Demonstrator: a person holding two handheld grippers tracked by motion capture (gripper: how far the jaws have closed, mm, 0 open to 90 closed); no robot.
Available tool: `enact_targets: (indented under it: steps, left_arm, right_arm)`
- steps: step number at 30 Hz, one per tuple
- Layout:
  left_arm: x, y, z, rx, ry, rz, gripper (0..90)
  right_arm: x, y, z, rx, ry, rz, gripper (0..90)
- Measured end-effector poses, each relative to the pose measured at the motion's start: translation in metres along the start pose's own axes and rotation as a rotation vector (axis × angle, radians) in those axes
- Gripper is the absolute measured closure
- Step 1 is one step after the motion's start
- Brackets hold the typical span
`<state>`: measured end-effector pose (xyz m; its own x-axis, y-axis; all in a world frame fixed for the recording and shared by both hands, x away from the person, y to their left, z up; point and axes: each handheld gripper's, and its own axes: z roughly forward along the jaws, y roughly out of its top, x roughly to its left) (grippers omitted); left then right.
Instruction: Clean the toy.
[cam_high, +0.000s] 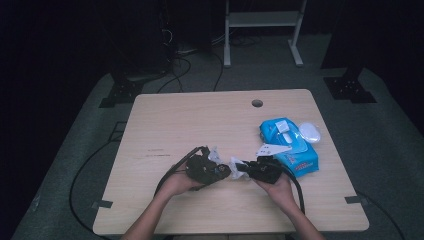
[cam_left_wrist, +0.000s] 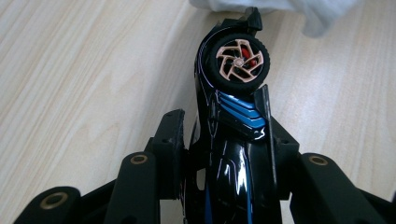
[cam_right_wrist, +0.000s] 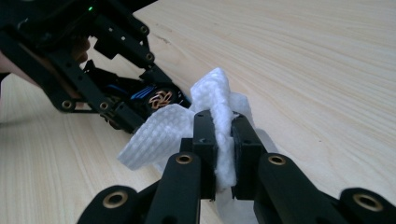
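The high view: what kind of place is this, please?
Probably a lab or recording room rather than a home. A bare wooden table stands on grey carpet, with cables trailing over the floor, black stand bases at the corners and a white metal frame behind, all in dim surroundings.

A light wooden table (cam_high: 200, 125) with rounded corners carries the work, its grain running lengthwise, with a round cable hole (cam_high: 257, 103) near its far edge. On its right part lies a blue pack of wet wipes (cam_high: 290, 145), and just beside that, a small white oval lid (cam_high: 309, 132) rests on the wood.
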<state>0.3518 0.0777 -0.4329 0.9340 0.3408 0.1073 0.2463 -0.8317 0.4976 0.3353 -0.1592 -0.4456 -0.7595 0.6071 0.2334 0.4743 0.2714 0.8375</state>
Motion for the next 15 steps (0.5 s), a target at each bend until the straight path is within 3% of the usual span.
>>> enact_targets:
  steps: [5,10,15]
  left_arm:
    - [-0.007,-0.003,-0.007,-0.084,0.002,0.02,57.8]
    - [-0.016,-0.004,-0.013,-0.149,0.024,0.049,57.8]
    - [-0.019,-0.006,-0.018,-0.237,0.014,0.043,57.9]
  right_arm:
    - [-0.003,0.004,-0.008,-0.036,0.021,0.024,82.2]
    - [0.004,0.013,-0.02,-0.1,0.113,0.051,82.2]
    - [0.019,0.022,-0.024,-0.119,0.156,0.011,82.2]
